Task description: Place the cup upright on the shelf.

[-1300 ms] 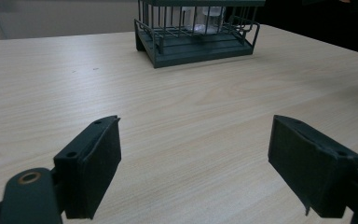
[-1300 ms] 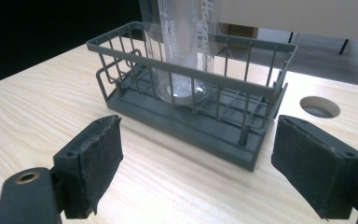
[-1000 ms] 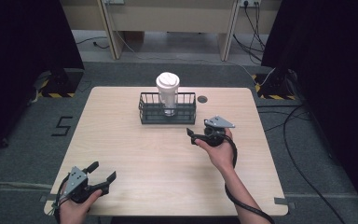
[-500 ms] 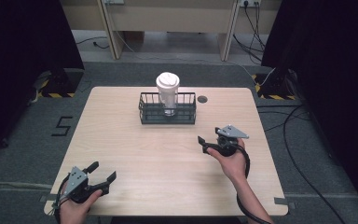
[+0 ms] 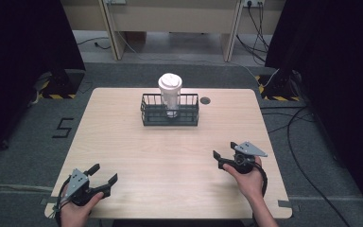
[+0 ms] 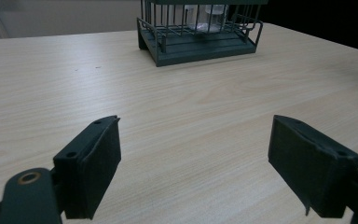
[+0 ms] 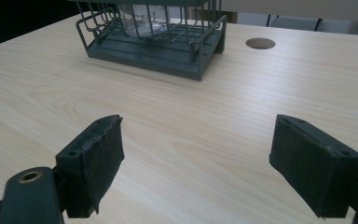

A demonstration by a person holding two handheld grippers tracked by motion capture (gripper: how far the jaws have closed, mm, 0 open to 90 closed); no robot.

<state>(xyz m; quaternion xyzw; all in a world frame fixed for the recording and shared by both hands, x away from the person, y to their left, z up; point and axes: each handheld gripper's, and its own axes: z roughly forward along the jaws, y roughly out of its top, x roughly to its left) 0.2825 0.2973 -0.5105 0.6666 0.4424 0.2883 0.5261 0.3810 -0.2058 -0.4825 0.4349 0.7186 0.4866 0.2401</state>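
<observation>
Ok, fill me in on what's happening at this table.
A person holds a two-jaw gripper in each hand over the near part of the wooden table. The left gripper and the right gripper are both open and hold nothing. At the far middle a lidded white cup stands upright inside a dark wire basket, apart from both grippers.

We lose cup (image 6: 208,11) top past upper edge in both gripper views; wire basket (image 7: 156,32) bars blur cup base.
</observation>
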